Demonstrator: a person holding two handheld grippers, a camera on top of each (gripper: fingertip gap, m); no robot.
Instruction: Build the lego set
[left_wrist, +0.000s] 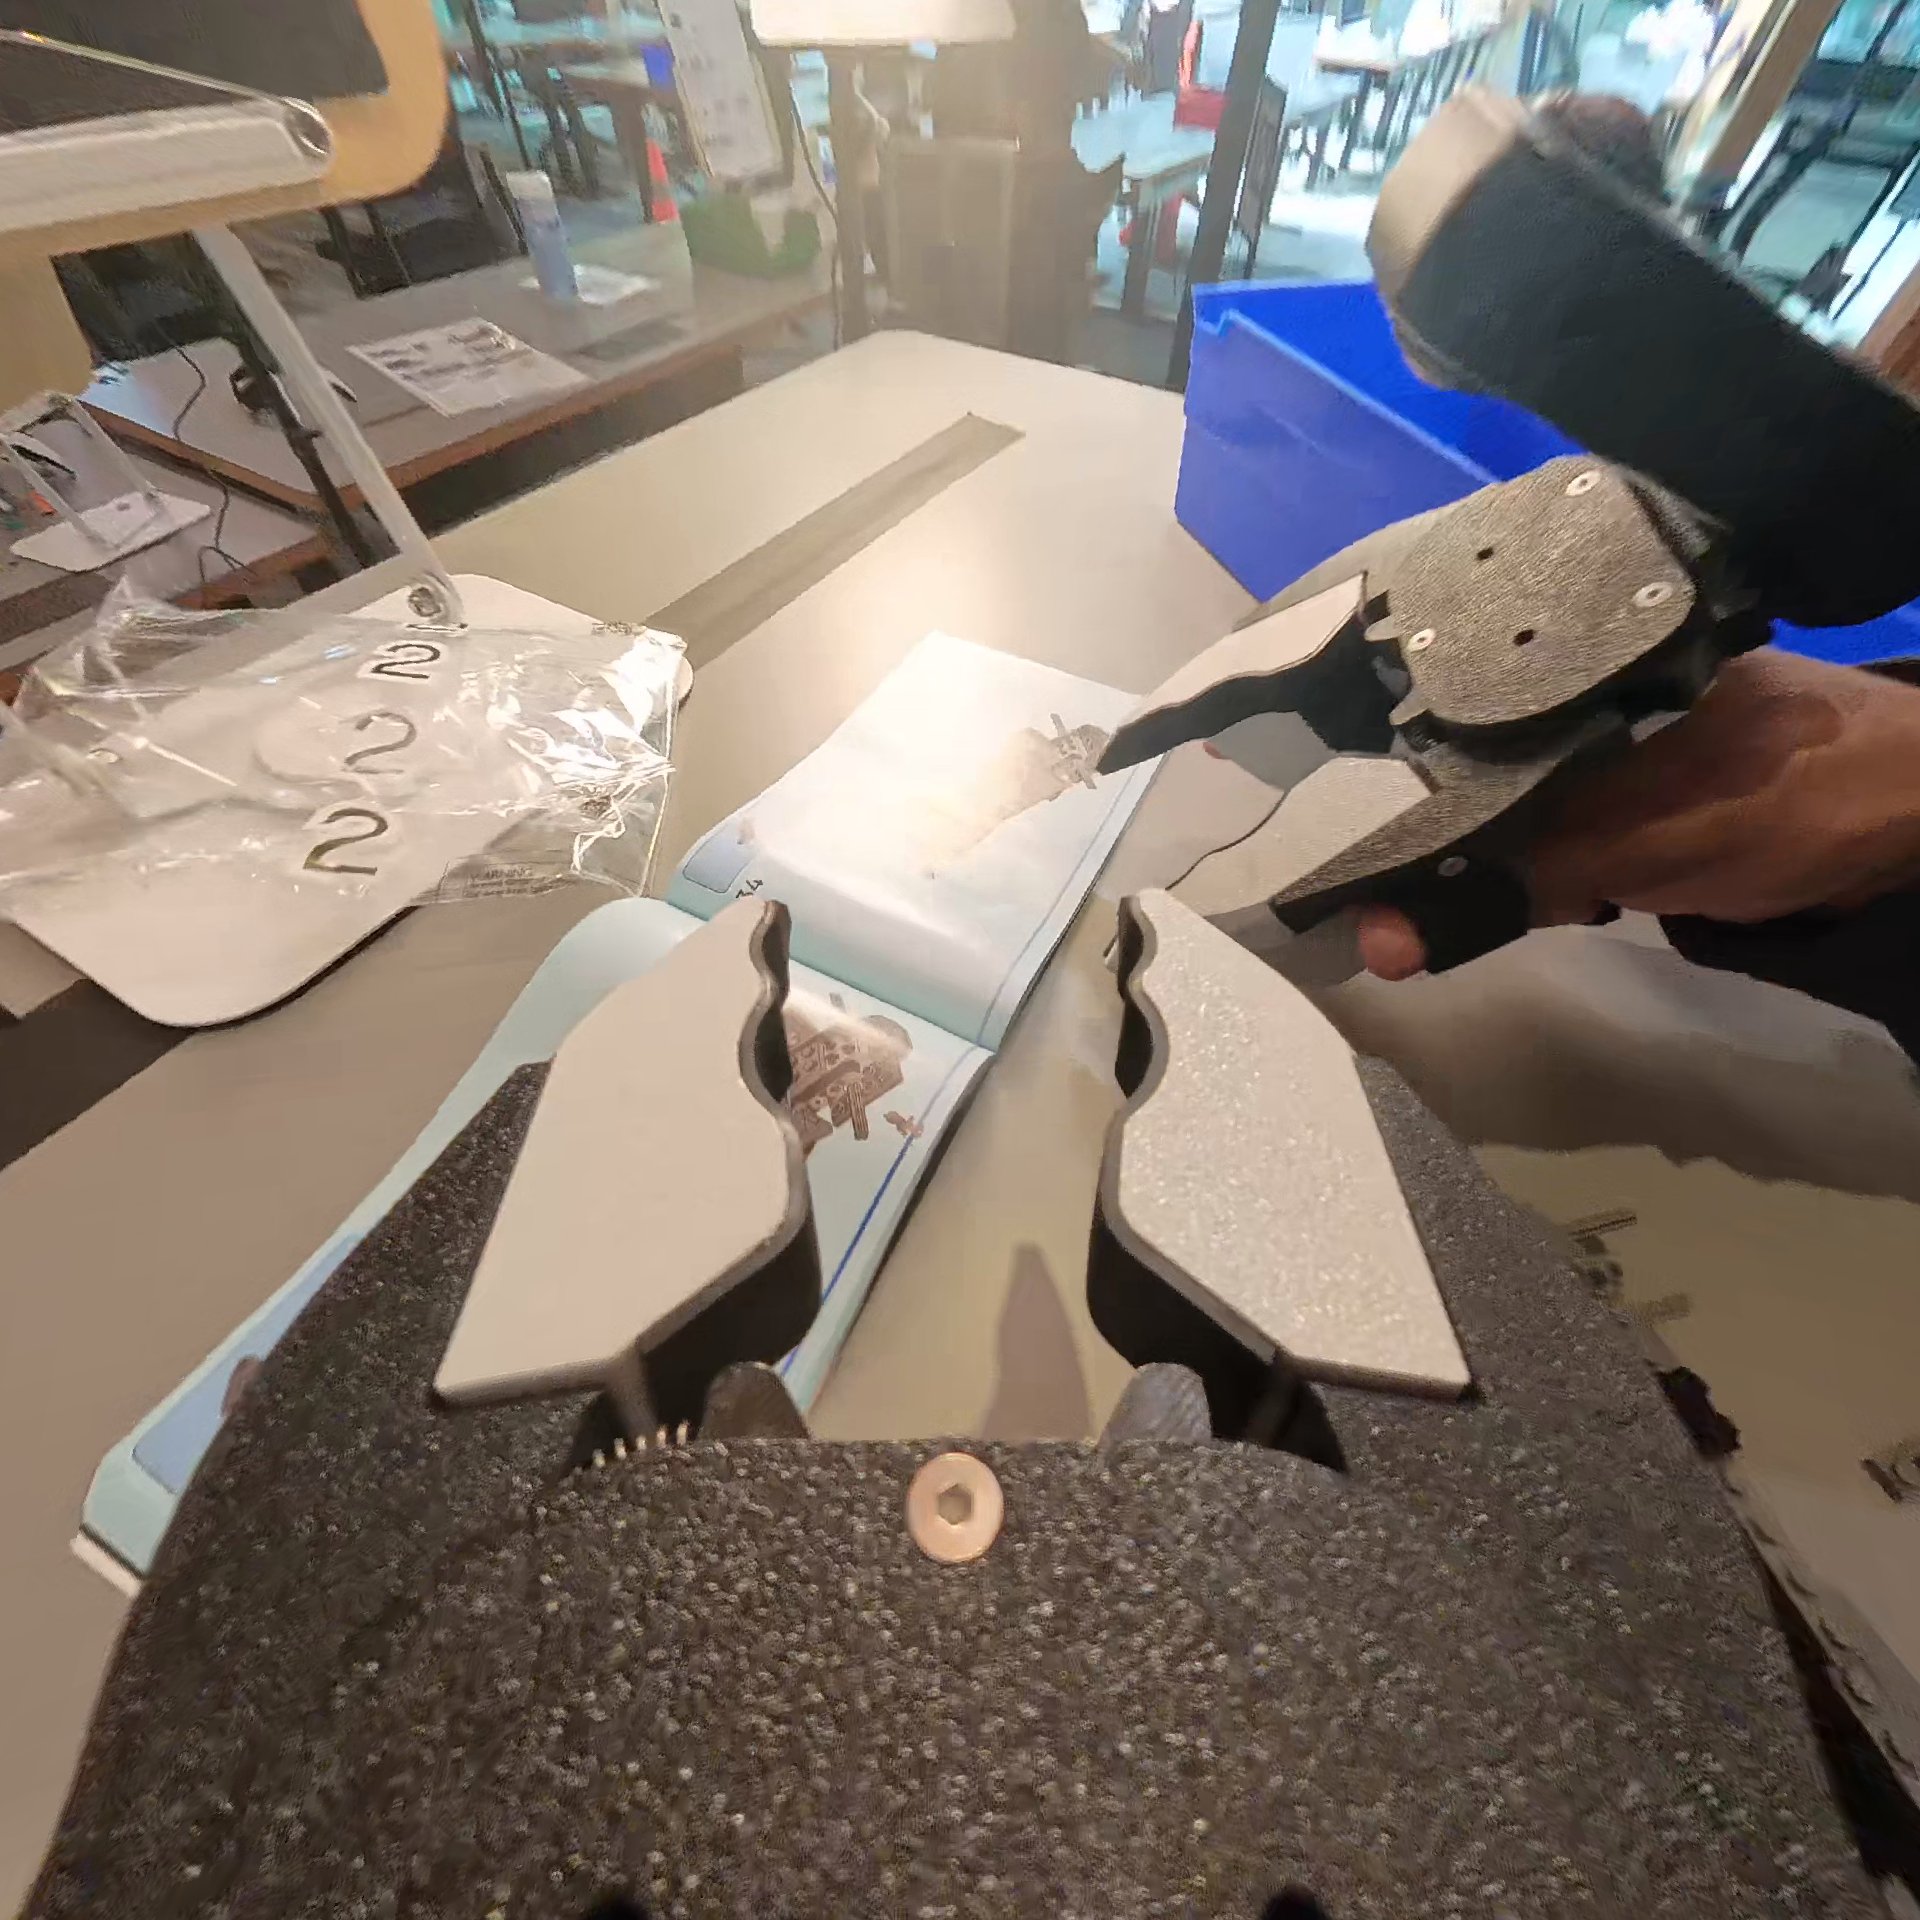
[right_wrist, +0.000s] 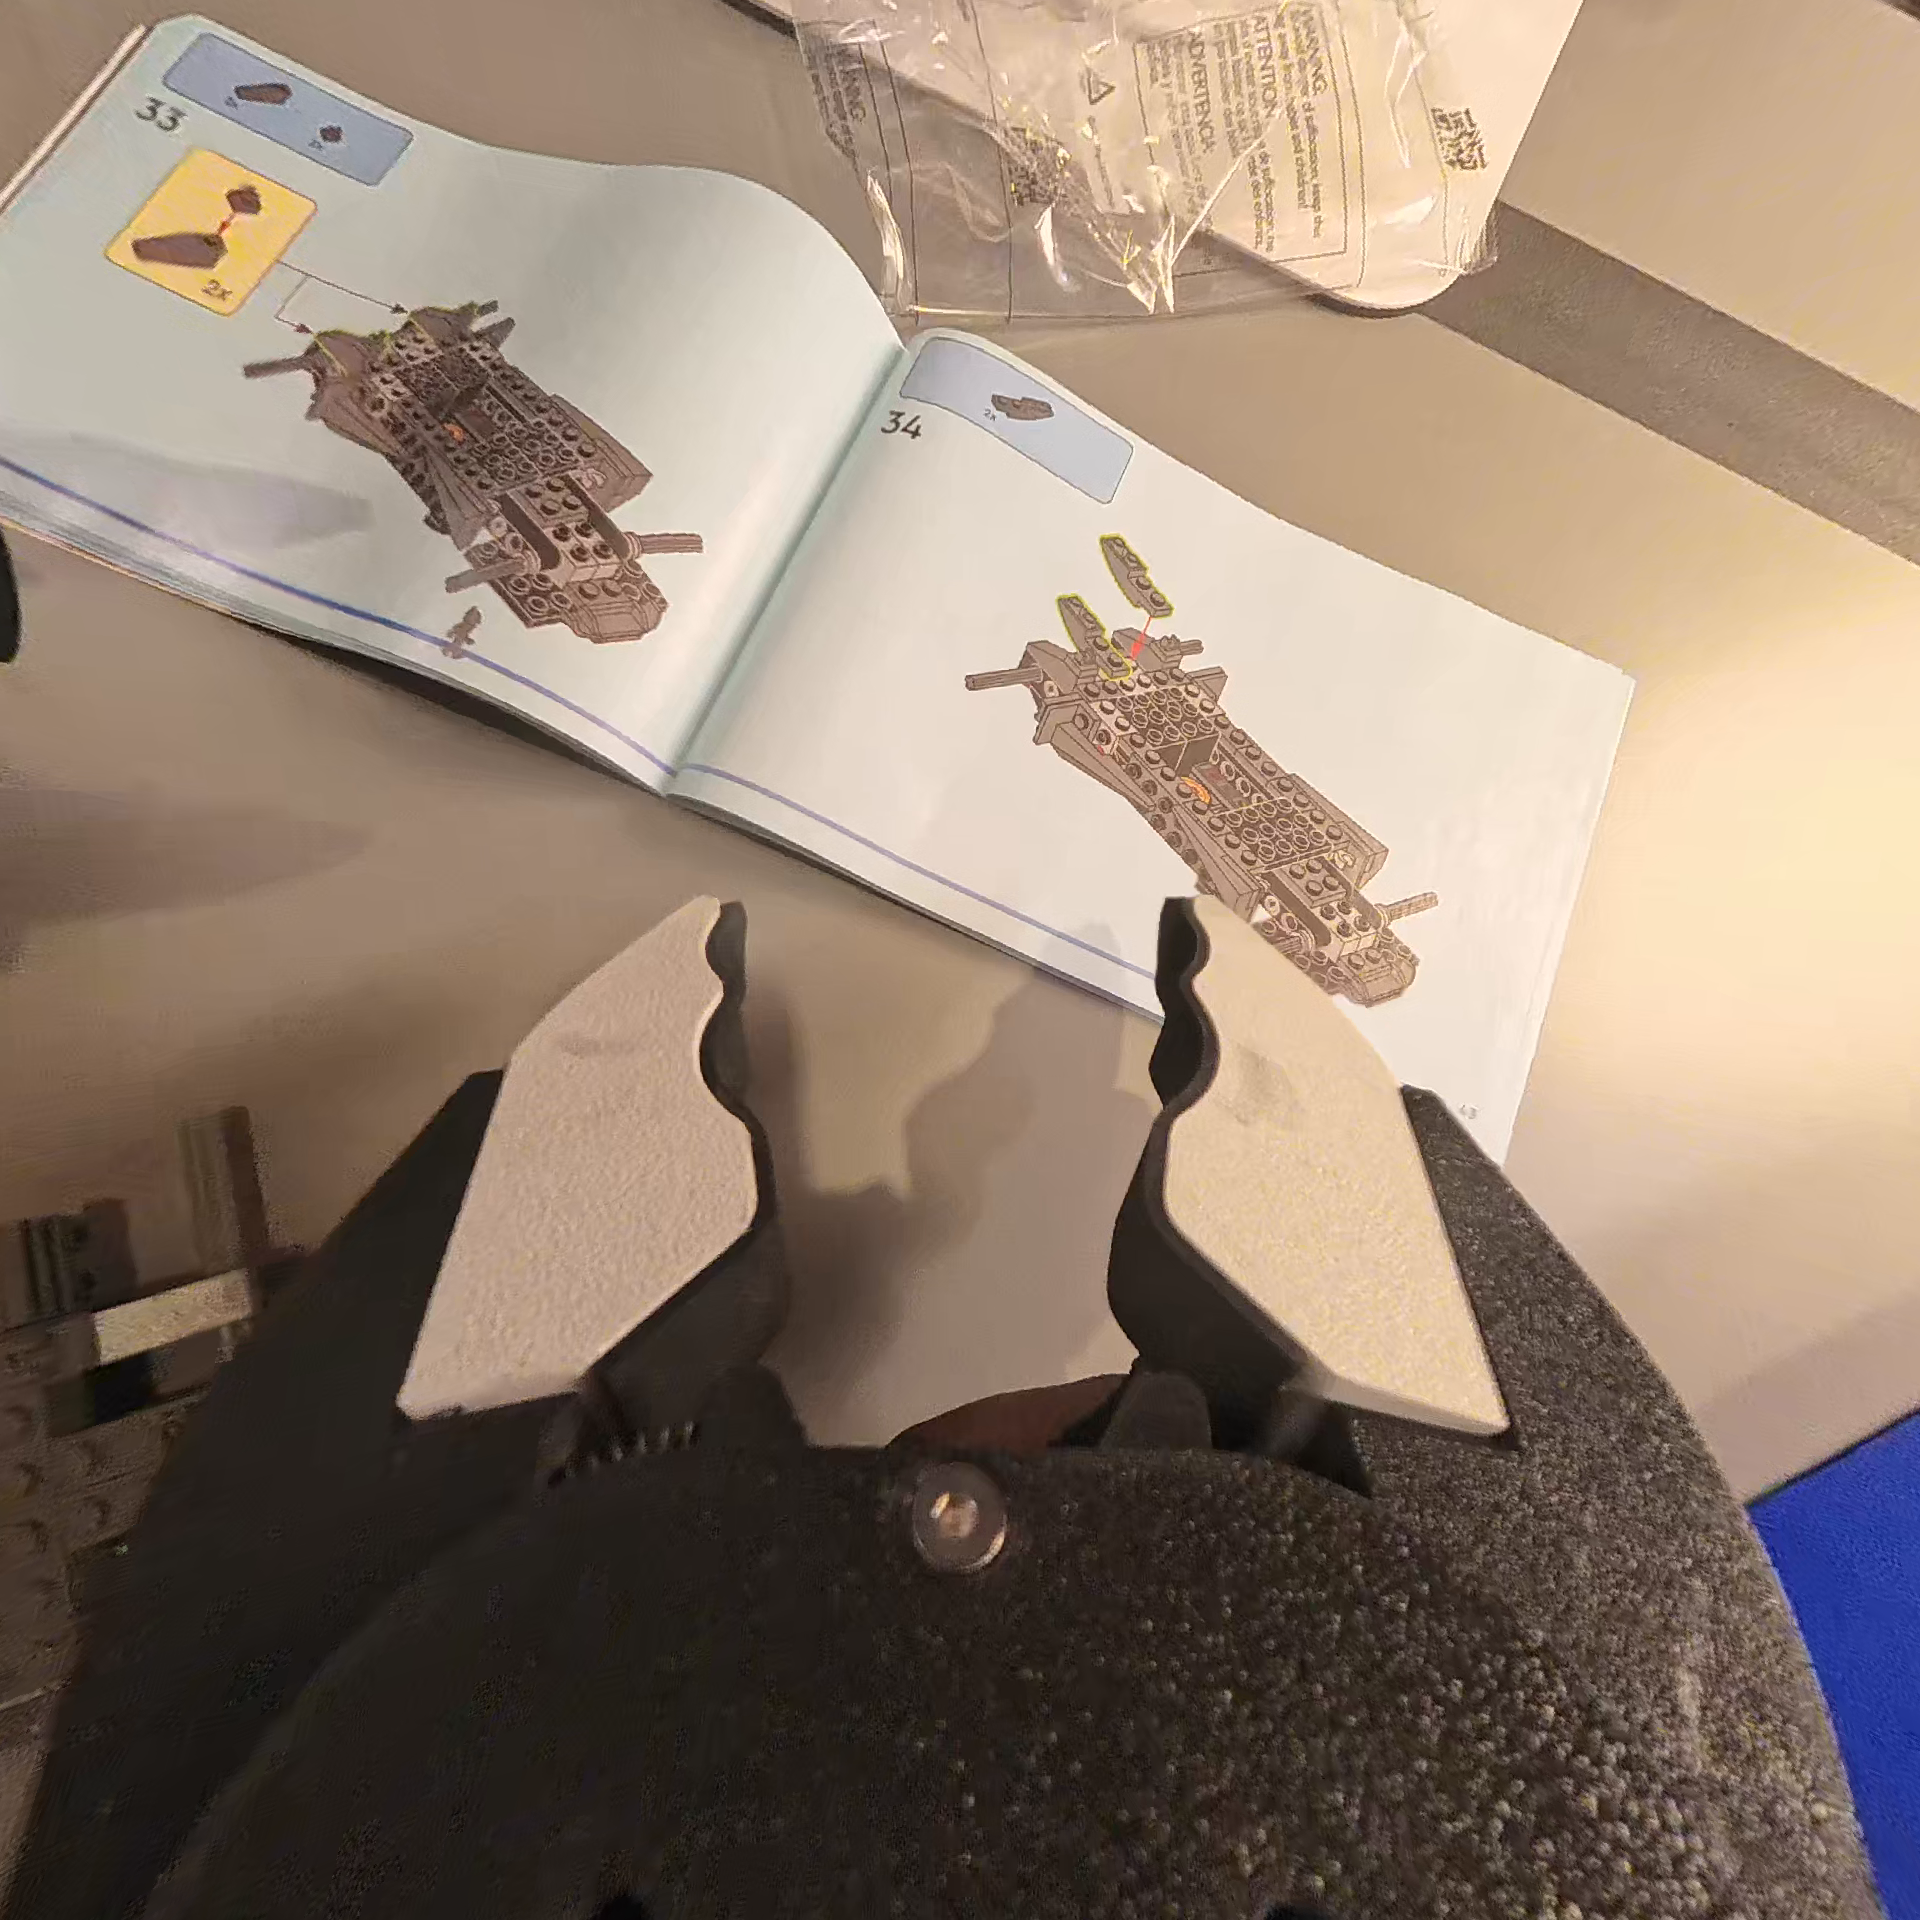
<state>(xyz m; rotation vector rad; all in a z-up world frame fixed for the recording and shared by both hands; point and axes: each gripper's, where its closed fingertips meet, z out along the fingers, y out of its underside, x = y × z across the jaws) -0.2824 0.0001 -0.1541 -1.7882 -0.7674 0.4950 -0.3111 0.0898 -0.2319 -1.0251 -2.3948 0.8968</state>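
An open pale-blue instruction booklet (left_wrist: 925, 821) with pictures of a grey brick model lies on the beige table (left_wrist: 852, 468). My left gripper (left_wrist: 951, 920) is open and empty, just above the booklet's near edge. My right gripper (left_wrist: 1195, 810) shows in the left wrist view at the right, held by a hand, open above the booklet's far page. In the right wrist view the right gripper (right_wrist: 956, 914) is open and empty over the table beside the booklet (right_wrist: 1195, 582), its right finger (right_wrist: 1278, 1039) over the page's lower edge.
A crumpled clear plastic bag (left_wrist: 343, 748) lies on a white card at the left; it also shows in the right wrist view (right_wrist: 1143, 156). A blue bin (left_wrist: 1320, 436) stands at the back right. Grey bricks (right_wrist: 104, 1299) lie at the left in the right wrist view.
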